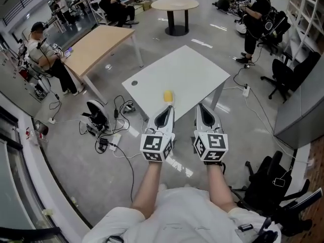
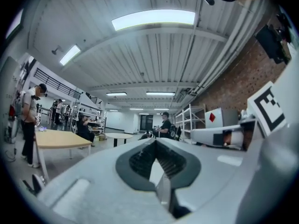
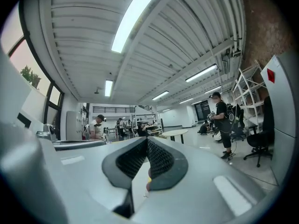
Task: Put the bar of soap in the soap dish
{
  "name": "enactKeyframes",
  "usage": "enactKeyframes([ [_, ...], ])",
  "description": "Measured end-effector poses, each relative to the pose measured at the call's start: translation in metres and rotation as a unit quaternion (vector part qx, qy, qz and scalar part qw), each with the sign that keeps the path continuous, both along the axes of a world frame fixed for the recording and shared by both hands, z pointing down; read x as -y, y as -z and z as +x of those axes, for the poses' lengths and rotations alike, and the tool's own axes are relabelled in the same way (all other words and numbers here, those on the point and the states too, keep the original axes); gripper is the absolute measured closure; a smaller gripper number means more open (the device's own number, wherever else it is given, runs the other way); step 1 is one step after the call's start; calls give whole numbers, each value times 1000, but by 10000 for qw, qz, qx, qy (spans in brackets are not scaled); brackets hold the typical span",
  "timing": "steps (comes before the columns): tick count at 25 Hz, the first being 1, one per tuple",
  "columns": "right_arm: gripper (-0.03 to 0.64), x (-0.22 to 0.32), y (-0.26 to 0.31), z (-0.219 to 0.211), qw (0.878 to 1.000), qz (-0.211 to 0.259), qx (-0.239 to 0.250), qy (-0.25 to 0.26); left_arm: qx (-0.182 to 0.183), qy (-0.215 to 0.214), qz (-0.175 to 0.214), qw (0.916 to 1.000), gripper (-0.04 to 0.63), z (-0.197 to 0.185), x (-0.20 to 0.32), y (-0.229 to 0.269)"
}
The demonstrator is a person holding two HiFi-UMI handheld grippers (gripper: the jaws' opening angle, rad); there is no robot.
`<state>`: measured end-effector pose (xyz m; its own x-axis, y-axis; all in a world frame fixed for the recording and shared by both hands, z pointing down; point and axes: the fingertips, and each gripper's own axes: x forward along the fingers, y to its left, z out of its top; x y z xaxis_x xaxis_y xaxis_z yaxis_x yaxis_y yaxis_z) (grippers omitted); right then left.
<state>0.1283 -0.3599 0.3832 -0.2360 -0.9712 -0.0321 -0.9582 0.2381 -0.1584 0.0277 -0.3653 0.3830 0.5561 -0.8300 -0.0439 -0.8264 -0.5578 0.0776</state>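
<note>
Yellow bar of soap point(image 1: 168, 95) sits on the white table point(image 1: 192, 65), close to the near edge and just ahead of the left gripper point(image 1: 169, 109). It looks like a small, blocky, solid-yellow lump, too small from the head view to see any wrapper or texture. I can't make out a soap dish anywhere on the table, neither a rim under the bar nor a separate one. So progress is ambiguous: either the bar is lying bare on the tabletop, or it's already in a low dish that doesn't resolve at this size. Neither gripper is carrying anything. The left gripper's fingers are pressed together at the tips with nothing between them, and the same goes for the right gripper point(image 1: 201, 108). Both are held level, side by side, just short of the table edge, and neither touches the soap.
</note>
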Motion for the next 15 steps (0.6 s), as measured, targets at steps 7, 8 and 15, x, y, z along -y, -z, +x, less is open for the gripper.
enactKeyframes([
  [7, 607, -11, 5, -60, 9988, 205, 43, 432, 14, 427, 199, 9989, 595, -59, -7, 3],
  [8, 607, -11, 5, -67, 9986, 224, 28, 477, 42, 526, 227, 9983, 595, -67, -7, 1],
  [15, 607, -19, 12, -104, 9982, 302, -8, 514, 29, 760, 143, 9970, 595, -114, -19, 3],
])
